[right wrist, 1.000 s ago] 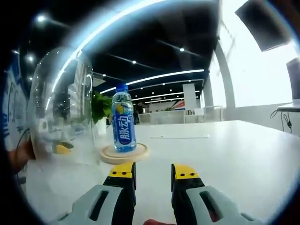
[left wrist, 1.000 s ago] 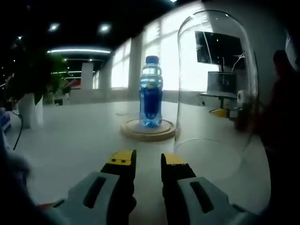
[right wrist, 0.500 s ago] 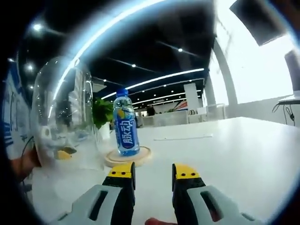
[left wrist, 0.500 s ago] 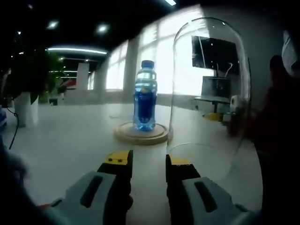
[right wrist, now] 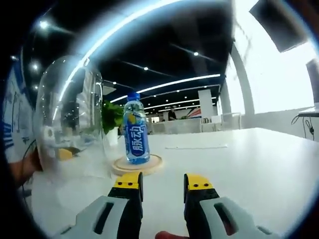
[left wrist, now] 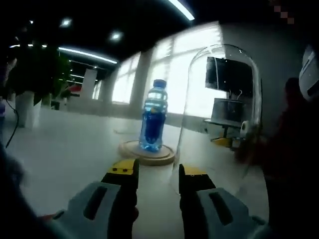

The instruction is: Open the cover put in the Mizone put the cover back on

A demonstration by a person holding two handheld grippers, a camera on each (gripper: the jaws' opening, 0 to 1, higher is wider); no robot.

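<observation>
- Left gripper view: the left gripper (left wrist: 156, 173), grey with yellow-tipped jaws, rises from the bottom edge; its jaws stand parted with a clear gap and nothing between them.
- Ahead of it, the blue Mizone bottle with a blue cap (left wrist: 153, 122) stands upright on the round wooden base (left wrist: 146, 152), which lies on the white table (left wrist: 65, 149).
- The tall clear glass dome cover (left wrist: 222, 117) stands just to the right of the base, off it; whether its rim rests on the table or is held slightly above cannot be told, since the lower edge fades into glare and is partly hidden behind the right jaw.
- A dark monitor (left wrist: 229, 77) and other desk items show through the glass, blurred. A dark figure at the right edge is too dim to make out.
- A potted green plant (left wrist: 27, 89) sits far left, in shadow.
- Right gripper view: the right gripper (right wrist: 160, 180), of the same build, also has its jaws apart and empty.
- The bottle (right wrist: 135, 129) stands on the wooden base (right wrist: 137, 164), its white label characters readable only as shapes.
- The glass dome (right wrist: 70, 119) is to the left of the base, its edge overlapping the base's rim in this view; contact cannot be judged.
- A person's hand (right wrist: 27, 167) shows at the dome's far-left lower edge, cut off by the view's border.
</observation>
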